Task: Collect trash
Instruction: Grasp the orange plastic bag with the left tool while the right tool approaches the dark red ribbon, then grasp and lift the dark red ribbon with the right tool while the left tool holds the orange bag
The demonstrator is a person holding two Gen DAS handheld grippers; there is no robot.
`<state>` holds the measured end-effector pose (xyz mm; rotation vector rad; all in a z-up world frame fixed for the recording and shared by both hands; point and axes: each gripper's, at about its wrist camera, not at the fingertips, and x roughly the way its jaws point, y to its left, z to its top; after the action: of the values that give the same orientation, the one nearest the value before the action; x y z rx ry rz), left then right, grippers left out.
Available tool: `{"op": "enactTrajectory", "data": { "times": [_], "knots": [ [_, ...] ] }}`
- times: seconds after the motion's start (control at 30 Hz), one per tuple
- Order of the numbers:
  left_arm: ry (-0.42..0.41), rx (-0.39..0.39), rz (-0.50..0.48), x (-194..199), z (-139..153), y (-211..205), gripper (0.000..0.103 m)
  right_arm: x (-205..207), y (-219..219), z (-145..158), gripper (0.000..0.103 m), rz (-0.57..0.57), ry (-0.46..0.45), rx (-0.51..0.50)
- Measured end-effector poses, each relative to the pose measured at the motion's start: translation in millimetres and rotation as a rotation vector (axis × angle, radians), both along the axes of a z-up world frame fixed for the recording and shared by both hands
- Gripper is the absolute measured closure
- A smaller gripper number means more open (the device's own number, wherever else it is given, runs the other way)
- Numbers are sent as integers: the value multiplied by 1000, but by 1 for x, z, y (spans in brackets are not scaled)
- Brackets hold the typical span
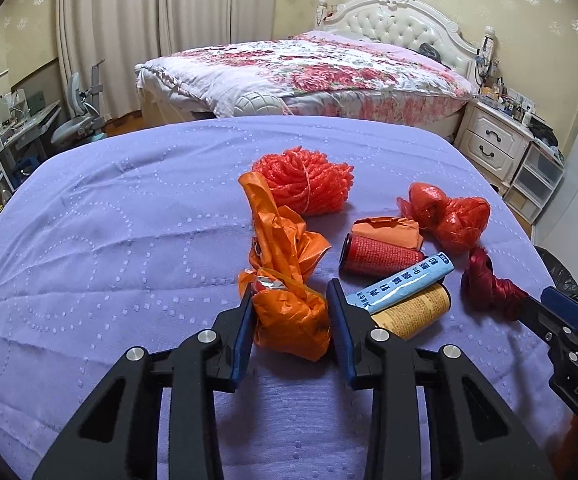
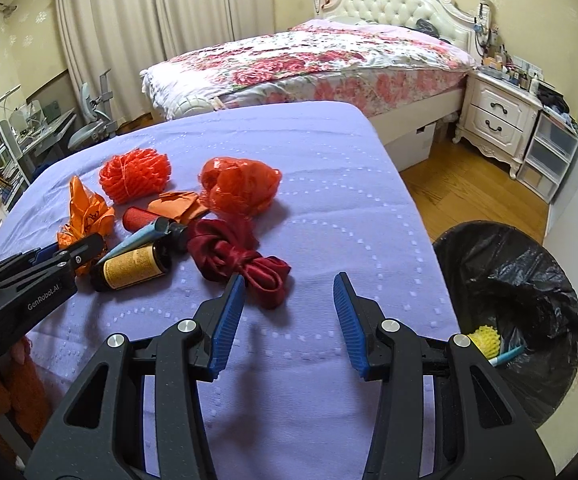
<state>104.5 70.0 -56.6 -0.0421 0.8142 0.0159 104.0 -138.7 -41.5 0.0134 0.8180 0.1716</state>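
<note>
Now left gripper [image 1: 291, 312] clamps orange bag [image 1: 289, 320], right gripper [image 2: 289, 316] wide open, empty

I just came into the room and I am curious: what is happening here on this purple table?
A person is collecting trash with two hand-held tongs. The left tongs have their fingers on both sides of a crumpled orange plastic bag; I cannot tell if they grip it yet. The right tongs are open and empty, near a dark red ribbon. More trash waits on the purple cloth. A bin with a black liner stands beside the table, with some items already inside.
</note>
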Motion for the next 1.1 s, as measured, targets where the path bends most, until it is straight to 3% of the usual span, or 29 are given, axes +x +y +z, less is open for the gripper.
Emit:
{"op": "enactTrajectory", "data": {
  "times": [0.3, 0.4, 0.53, 0.6, 0.67, 0.7, 0.83, 1.1],
  "knots": [
    [-30, 0, 28, -15, 10, 19, 68, 5, 18, -2, 57, 47, 11, -11],
    [-36, 9, 47, -20, 11, 28, 68, 11, 25, -3, 51, 62, 16, -20],
    [-31, 4, 68, -22, 10, 39, 68, 18, 33, -7, 51, 78, 27, -34],
    [-27, -1, 74, -22, 8, 43, 68, 20, 36, -9, 53, 79, 35, -45],
    [-24, -5, 78, -23, 6, 46, 68, 20, 36, -10, 70, 80, 42, -50],
    [-22, -7, 78, -23, 6, 47, 68, 19, 36, -11, 74, 84, 49, -47],
    [-20, -16, 76, -26, 4, 46, 68, 16, 35, -10, 80, 86, 50, -46],
    [-38, -30, 55, -40, 10, 40, 68, -3, 30, -6, 81, 79, 33, -31]
  ]
}}
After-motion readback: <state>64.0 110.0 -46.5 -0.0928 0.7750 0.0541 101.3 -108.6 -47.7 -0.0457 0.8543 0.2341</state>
